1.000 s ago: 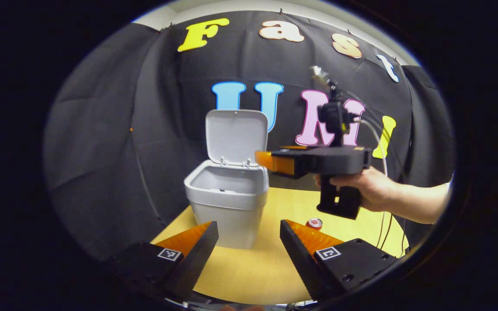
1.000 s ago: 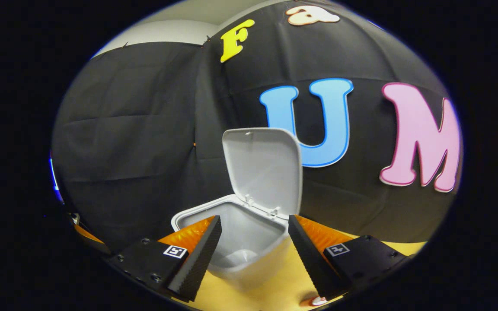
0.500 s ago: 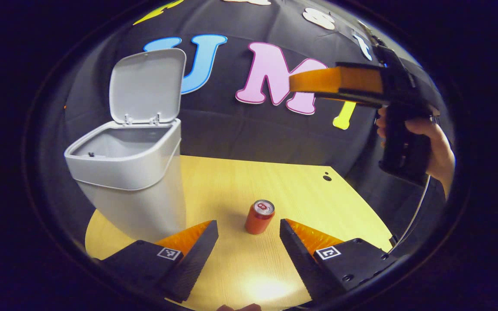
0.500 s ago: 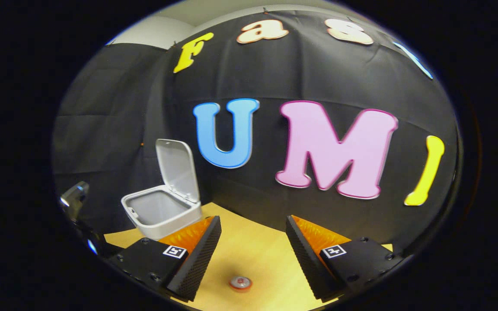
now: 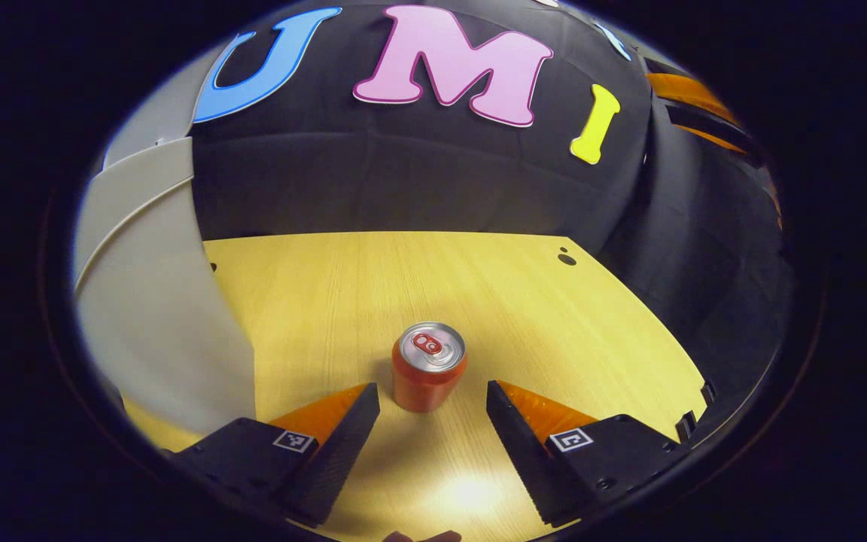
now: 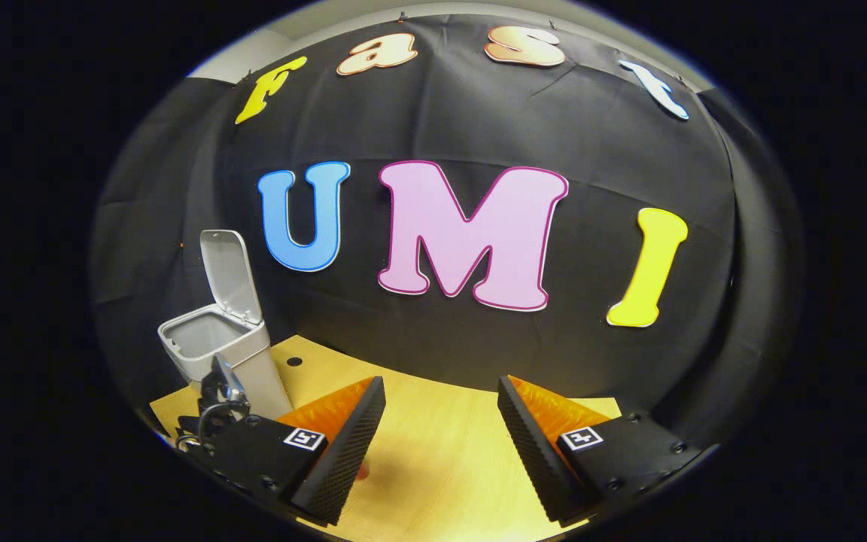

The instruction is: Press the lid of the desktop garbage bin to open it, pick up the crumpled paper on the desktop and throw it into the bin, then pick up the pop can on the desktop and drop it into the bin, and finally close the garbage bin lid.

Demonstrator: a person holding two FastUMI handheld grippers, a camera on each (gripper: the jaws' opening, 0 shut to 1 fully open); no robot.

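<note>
Two ridged wedge fingers [image 5: 347, 421] flank the upright round pop can [image 5: 428, 366].

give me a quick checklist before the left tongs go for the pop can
1. Bin lid up: ok, lid stands open over the garbage bin.
2. Pop can upright on the table: ok, pop can stands with its top up.
3. Left tongs open wide enough: ok, the gap looks wider than the can.
4. Can centred in the gap: ok, roughly; it sits just ahead of the tips, not yet between them.
5. Right tongs out of the way: ok, open, holding nothing.
6. Crumpled paper already binned: cannot tell.
</note>
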